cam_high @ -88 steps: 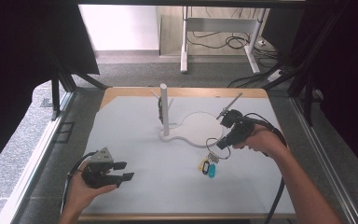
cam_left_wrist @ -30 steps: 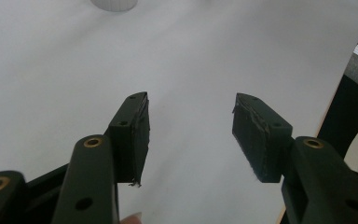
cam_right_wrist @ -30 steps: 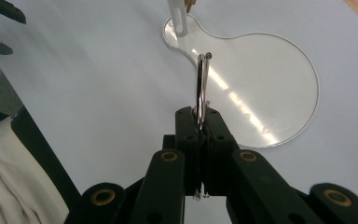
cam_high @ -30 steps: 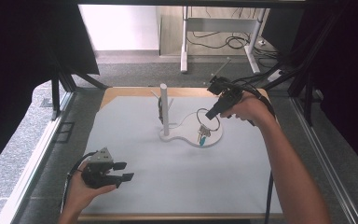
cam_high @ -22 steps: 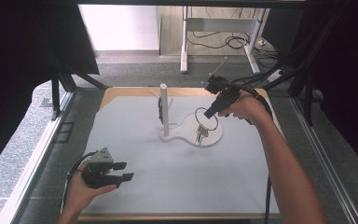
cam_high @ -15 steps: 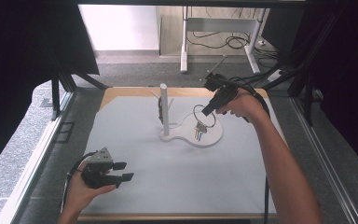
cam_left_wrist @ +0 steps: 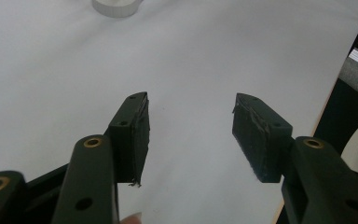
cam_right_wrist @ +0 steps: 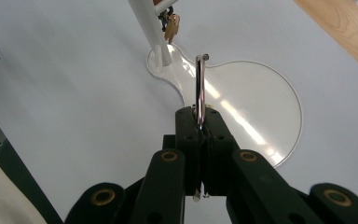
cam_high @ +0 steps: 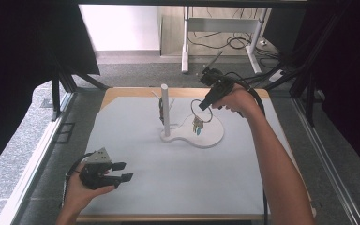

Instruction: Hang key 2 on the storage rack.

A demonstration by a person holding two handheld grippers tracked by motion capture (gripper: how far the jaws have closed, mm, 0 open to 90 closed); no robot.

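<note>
A white stand (cam_high: 165, 110) with an upright post rises from a flat white base (cam_high: 207, 135) at mid-table; a small bunch of keys (cam_high: 161, 108) hangs from a peg on the post (cam_right_wrist: 168, 24). My right gripper (cam_high: 205, 103) is shut on a metal key ring (cam_high: 201, 110), held in the air over the base, with keys (cam_high: 197, 125) dangling below it. In the right gripper view the ring (cam_right_wrist: 200, 88) stands edge-on between the jaws, to the right of the post. My left gripper (cam_high: 121, 171) rests low at the front left, open and holding nothing (cam_left_wrist: 189, 130).
A pale sheet (cam_high: 159, 164) covers the wooden table (cam_high: 131, 93). Black frame bars (cam_high: 56, 93) and dark curtains flank both sides. Cables trail from both grippers. A desk frame (cam_high: 185, 37) stands on the floor beyond the far edge.
My right gripper has lifted the key ring from the front right of the sheet and carried it back and left, over the stand's base toward the post. The left gripper stayed put.
</note>
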